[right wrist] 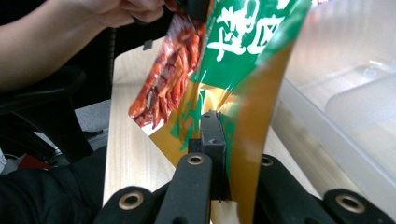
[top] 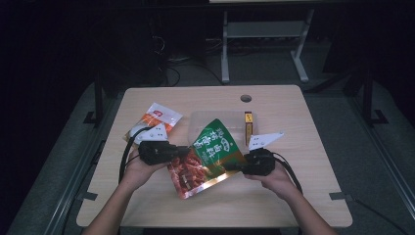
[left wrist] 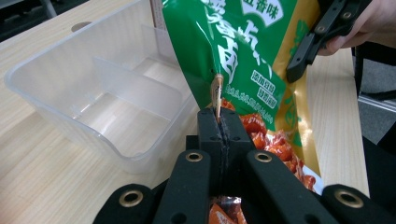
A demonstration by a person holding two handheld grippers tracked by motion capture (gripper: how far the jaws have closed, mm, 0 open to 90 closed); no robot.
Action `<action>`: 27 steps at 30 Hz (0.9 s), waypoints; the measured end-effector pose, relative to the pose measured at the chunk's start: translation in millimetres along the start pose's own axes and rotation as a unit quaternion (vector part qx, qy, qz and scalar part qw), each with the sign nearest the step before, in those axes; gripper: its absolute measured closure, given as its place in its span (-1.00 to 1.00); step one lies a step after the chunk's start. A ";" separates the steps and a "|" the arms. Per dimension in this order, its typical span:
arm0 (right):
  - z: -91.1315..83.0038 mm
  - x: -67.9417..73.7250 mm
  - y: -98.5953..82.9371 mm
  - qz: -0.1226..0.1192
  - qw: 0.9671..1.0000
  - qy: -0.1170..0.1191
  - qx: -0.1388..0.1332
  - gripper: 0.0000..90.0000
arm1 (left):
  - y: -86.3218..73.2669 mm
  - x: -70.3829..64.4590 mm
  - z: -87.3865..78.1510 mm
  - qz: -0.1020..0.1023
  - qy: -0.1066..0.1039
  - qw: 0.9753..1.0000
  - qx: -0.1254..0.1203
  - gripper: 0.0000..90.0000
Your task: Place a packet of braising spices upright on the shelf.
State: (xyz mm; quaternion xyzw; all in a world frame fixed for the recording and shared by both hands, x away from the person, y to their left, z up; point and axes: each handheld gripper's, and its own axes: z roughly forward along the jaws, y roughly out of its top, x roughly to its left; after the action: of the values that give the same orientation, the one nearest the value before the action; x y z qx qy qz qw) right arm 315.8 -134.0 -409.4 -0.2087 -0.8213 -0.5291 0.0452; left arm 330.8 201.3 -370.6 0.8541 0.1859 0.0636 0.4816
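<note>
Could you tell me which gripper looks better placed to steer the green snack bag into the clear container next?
Probably the left gripper: shut on the green snack bag, right beside the clear container.

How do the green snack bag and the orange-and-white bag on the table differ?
The green bag is held up off the table, a claw pinching each side; the orange bag lies flat, untouched. The green bag looks larger. The green bag hangs by the clear tray; the orange bag lies left of it. Both are printed snack packs.
</note>
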 end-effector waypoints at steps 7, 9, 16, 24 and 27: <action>-10.1 4.4 7.7 -0.020 1.000 -0.003 -0.010 1.00 | -3.8 0.5 4.1 -0.003 -0.011 1.000 0.014 0.98; -12.7 6.5 10.4 -0.028 1.000 -0.003 -0.008 1.00 | -3.9 0.0 5.3 0.003 -0.011 1.000 0.018 0.96; -21.9 15.5 22.6 -0.066 0.998 -0.009 -0.004 1.00 | -4.1 -1.6 8.0 0.013 -0.011 0.999 0.030 0.92; -28.9 19.4 26.9 -0.078 0.997 -0.019 -0.002 1.00 | -8.6 3.3 4.7 -0.003 -0.017 1.000 0.024 0.64; -33.1 23.9 30.4 -0.083 0.996 -0.013 -0.010 1.00 | -10.9 3.2 3.5 -0.003 -0.013 0.999 0.029 0.42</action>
State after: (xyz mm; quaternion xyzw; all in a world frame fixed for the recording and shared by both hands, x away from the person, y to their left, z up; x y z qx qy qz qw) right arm 301.1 -145.6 -362.0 -0.1465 -0.8308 -0.5369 -0.0116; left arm 332.0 204.8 -381.9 0.8679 0.1837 0.0459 0.4592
